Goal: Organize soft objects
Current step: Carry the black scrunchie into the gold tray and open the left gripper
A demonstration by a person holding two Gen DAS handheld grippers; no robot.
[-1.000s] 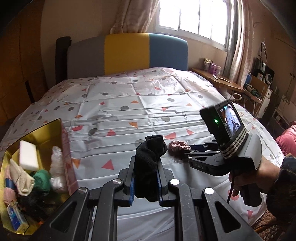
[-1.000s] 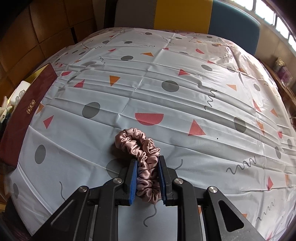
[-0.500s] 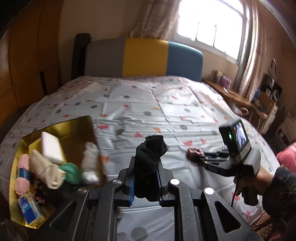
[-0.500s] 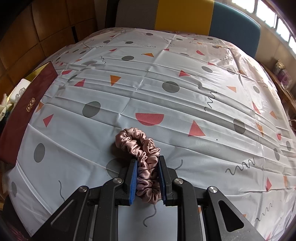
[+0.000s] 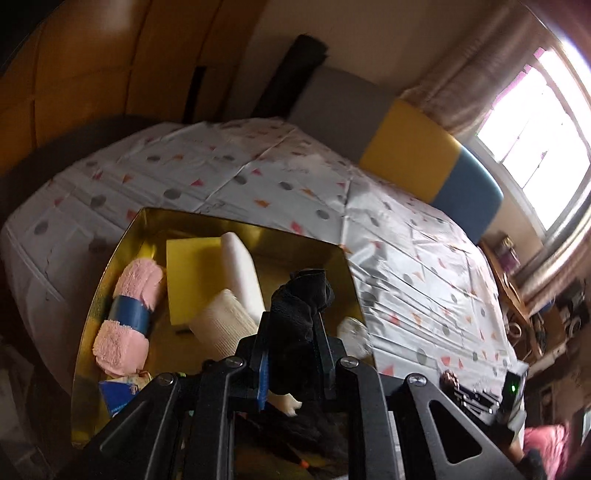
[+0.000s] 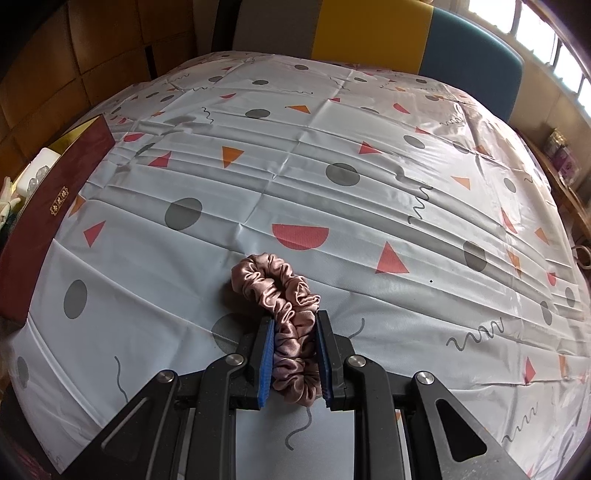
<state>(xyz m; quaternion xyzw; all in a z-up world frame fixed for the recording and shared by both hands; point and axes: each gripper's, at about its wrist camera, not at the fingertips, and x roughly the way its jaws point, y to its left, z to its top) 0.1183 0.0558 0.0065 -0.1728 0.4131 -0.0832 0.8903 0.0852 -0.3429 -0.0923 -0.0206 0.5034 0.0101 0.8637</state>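
Note:
My left gripper (image 5: 293, 339) is shut on a black sock (image 5: 301, 306) and holds it above the gold-lined box (image 5: 110, 258). The box holds a pink rolled towel with a blue band (image 5: 129, 314), a yellow sponge (image 5: 192, 273), a white block (image 5: 242, 273) and a cream roll (image 5: 221, 325). My right gripper (image 6: 294, 350) is shut on a pink satin scrunchie (image 6: 284, 295) that rests on the patterned sheet (image 6: 332, 147). The right gripper also shows small at the lower right of the left wrist view (image 5: 465, 393).
The box's dark red outer wall (image 6: 48, 221) stands at the left edge of the bed in the right wrist view. A grey, yellow and blue headboard (image 6: 369, 33) is at the far end. A cluttered side shelf (image 5: 517, 295) runs along the bed's right side.
My left gripper has swung left with the black sock, from over the sheet to over the box. My right gripper has stayed in place on the scrunchie.

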